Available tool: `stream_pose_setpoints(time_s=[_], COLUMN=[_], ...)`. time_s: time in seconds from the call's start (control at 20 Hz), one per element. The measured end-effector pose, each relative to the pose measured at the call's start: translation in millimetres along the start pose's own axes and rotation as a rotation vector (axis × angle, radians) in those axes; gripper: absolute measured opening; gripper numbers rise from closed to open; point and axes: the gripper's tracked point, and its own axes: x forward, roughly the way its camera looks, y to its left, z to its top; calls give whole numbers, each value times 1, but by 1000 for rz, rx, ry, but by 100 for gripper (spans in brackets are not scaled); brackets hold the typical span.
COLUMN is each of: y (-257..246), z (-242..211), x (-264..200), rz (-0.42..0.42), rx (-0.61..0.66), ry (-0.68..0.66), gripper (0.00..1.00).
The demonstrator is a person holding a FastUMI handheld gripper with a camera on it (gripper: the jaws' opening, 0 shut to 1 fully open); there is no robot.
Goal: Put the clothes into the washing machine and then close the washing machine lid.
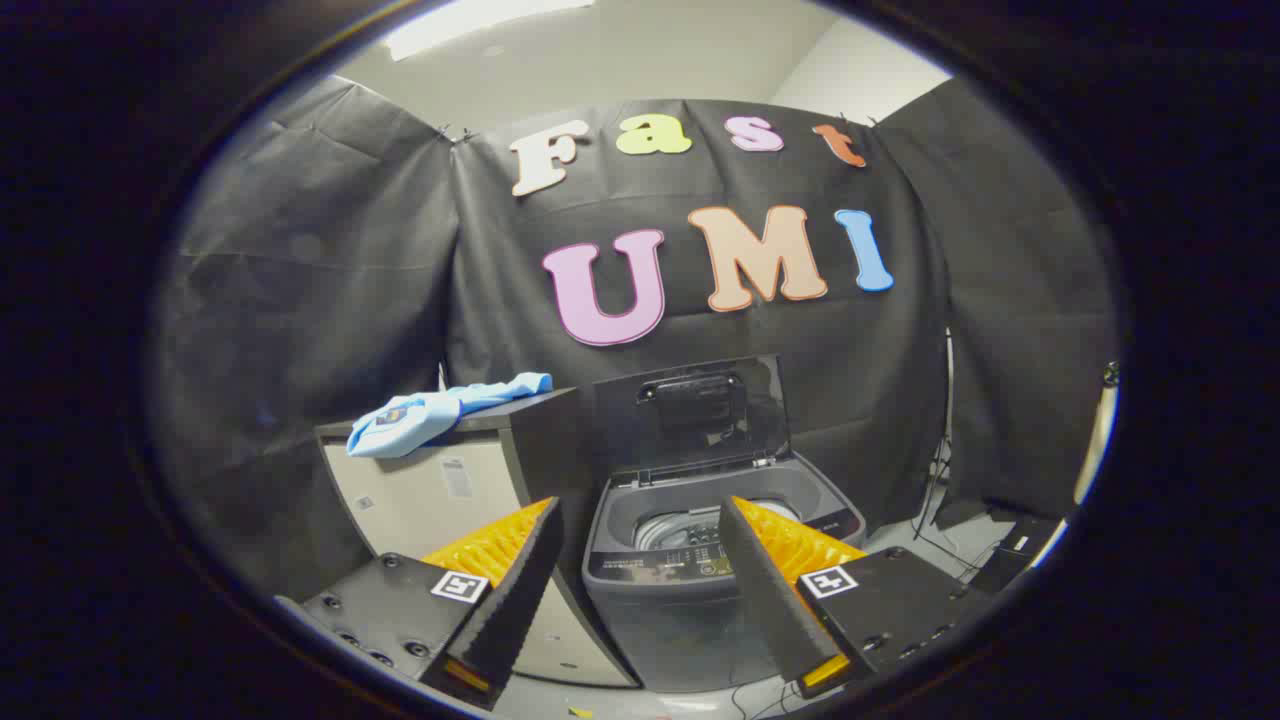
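Gripper [640, 510] held level, pointing forward; its two fingers [520, 580] spread wide apart, converging slightly toward their tips, gripping nothing, each base bearing a square marker.

Washing machine [690, 590] drum mostly hidden behind the fingers [760, 570] (its control panel markings too small), cabinet [450, 490] front partly covered

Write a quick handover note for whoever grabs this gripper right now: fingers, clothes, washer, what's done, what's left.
Gripper: open, holding nothing, fingers apart and aimed at the washer.
Light blue cloth garment: lying on top of the dark-topped cabinet beside the washer, beyond the fingers.
Grey top-loading washing machine: just ahead of the fingers, its dark lid standing upright, drum open.
Done: nothing yet.
Left: pick up the garment, drop it into the drum, close the lid.
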Motion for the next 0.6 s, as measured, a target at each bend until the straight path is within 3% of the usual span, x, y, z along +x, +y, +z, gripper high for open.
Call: stream_pose_setpoints(time_s=[0.6], y=[3], z=[-4], x=[-3], rz=[-6], rx=[-20], ry=[0], gripper=[98])
